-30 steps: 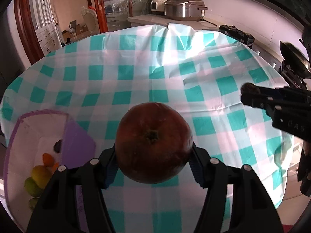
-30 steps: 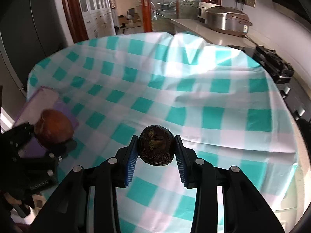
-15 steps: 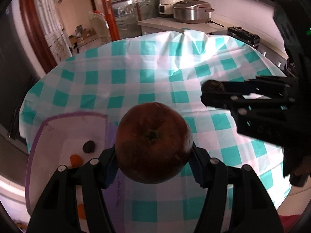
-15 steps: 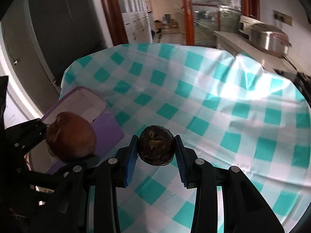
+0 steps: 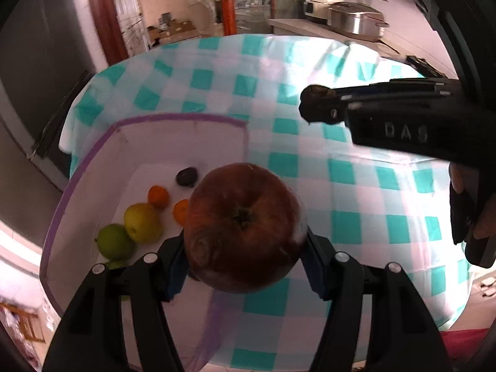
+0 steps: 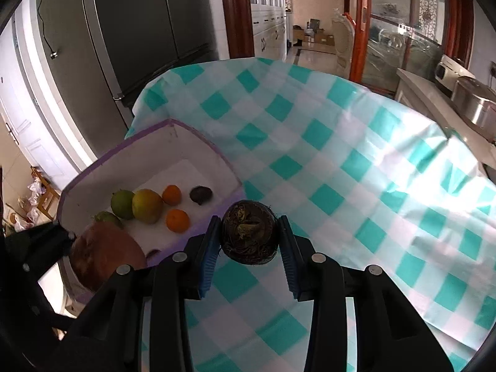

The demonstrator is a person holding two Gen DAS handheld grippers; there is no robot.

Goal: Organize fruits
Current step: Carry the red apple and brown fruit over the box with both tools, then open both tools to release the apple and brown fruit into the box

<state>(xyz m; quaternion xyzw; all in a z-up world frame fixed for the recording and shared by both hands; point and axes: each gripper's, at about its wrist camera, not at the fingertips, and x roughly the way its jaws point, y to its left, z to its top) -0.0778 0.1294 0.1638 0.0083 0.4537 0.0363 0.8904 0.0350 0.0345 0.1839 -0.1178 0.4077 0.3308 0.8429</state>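
Observation:
My left gripper (image 5: 245,263) is shut on a large red-brown round fruit (image 5: 245,226), held over the near corner of a white box with a purple rim (image 5: 173,119). The same fruit (image 6: 105,257) shows at the lower left of the right wrist view. My right gripper (image 6: 249,235) is shut on a small dark hairy fruit (image 6: 249,232), just right of the box (image 6: 201,142); it also appears as the right gripper (image 5: 313,108) in the left wrist view. Inside the box lie two oranges (image 6: 177,220), a yellow fruit (image 6: 147,206), green fruits (image 6: 121,203) and a dark fruit (image 6: 201,194).
A round table with a teal and white checked cloth (image 6: 341,170) carries the box at its left edge. A dark fridge (image 6: 130,31) stands behind the box. A counter with a steel cooker (image 5: 356,20) runs along the far right. A hand (image 5: 474,204) grips the right tool.
Both grippers have swung left toward the box, each still gripping its fruit. The box and the fruits inside it have come into fuller view.

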